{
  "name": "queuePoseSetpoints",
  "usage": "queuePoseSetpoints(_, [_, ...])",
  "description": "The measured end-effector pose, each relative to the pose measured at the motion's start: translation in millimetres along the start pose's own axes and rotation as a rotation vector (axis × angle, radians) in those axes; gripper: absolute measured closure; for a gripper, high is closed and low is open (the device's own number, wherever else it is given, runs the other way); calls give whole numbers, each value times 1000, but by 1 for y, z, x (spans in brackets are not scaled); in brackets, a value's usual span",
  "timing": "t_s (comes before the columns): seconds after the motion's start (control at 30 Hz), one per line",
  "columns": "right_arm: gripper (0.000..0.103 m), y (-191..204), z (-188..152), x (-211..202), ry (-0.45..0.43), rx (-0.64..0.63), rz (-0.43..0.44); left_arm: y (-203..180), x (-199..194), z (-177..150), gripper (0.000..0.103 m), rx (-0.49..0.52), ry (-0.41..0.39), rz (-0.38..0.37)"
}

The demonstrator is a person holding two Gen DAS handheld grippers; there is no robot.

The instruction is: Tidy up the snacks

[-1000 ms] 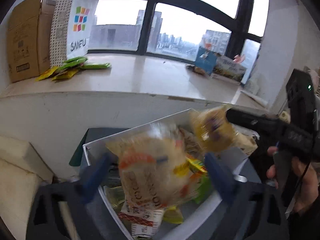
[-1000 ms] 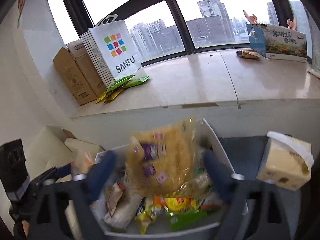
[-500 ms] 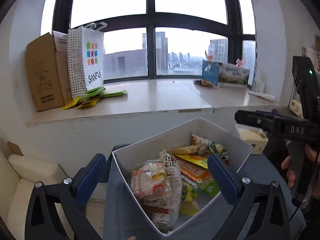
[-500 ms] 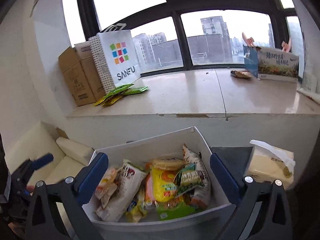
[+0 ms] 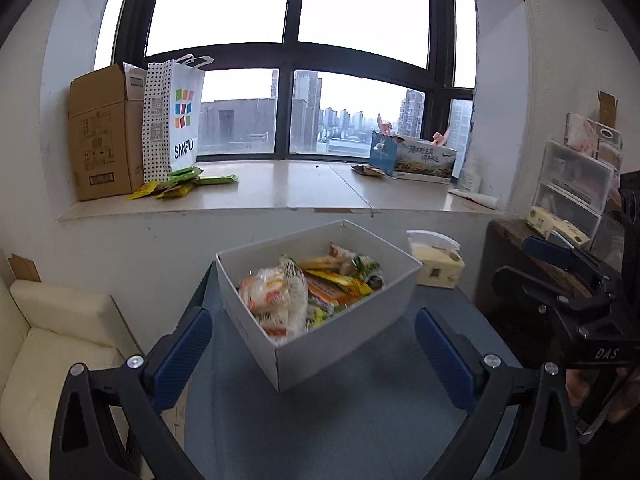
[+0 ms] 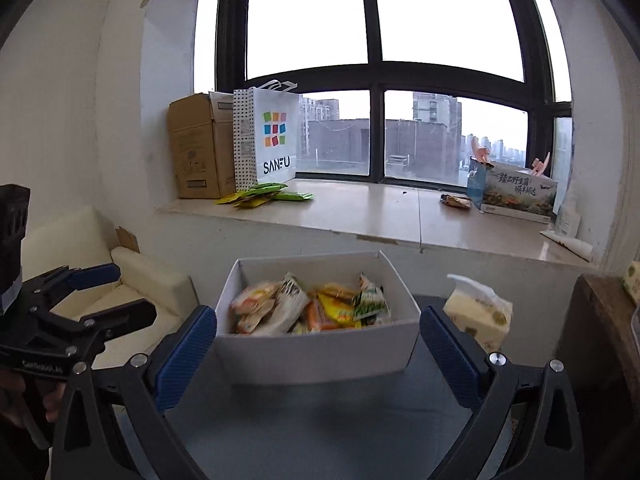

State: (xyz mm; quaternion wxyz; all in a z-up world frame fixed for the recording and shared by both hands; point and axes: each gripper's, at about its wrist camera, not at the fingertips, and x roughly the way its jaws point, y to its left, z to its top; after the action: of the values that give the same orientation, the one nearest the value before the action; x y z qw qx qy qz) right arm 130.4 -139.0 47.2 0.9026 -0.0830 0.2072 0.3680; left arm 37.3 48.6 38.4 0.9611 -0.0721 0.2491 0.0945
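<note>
- White cardboard, that's the snack box [image 5: 340,332], seen from the left wrist sitting on the blue-grey table [image 5: 320,420] toward its far edge, under the windowsill [image 5: 280,188]. A second ago this left gripper [image 5: 314,344] had an orange-and-white packet between its fingers over the box; now the blue pads stand wide apart with nothing between them, pulled well back.
- That orange-and-white packet [image 5: 268,300] lies in the box's left part, on the heap of yellow and green wrappers [image 5: 340,280]. Delivered!
- The right gripper [image 5: 560,264] hangs off the table's right edge, and it looks empty too.
- A tissue pack [image 5: 436,264] sits just beside the box's right wall.
- Over to the right wrist: same story. The right gripper [image 6: 318,344] carried a yellow packet a second ago; now its fingers are spread and bare, framing the box [image 6: 316,356] from a distance.
- Packets [image 6: 312,308] fill the box across its width; which one was the yellow packet I can't tell.
- The left gripper [image 6: 100,296] shows at the left, off the table's edge, fingers parted.
- Both drops look done. The loose green and yellow sachets [image 6: 264,194] on the windowsill by the SANFU bag [image 6: 272,136] could be next.
</note>
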Motion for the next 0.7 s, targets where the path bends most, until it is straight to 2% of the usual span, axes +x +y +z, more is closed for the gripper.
queuePoseSetpoints(0.2, [0, 7, -44, -35, 70, 99, -13, -9, -30, -35, 0, -35, 51, -43])
queuePoseSetpoints(0.27, [0, 6, -55, -43, 82, 130, -7, -17, -35, -43, 0, -3, 61, -42])
queuePoseSetpoints(0.33, [0, 8, -58, -51, 79, 126, -7, -24, -40, -45, 0, 17, 48, -26])
queuePoseSetpoints(0.43, [0, 9, -56, -58, 68, 110, -19, -27, -42, -43, 0, 5, 48, -62])
queuePoseSetpoints(0.7, [0, 7, -59, -55, 93, 130, -10, -26, -42, -42, 0, 1, 62, -62])
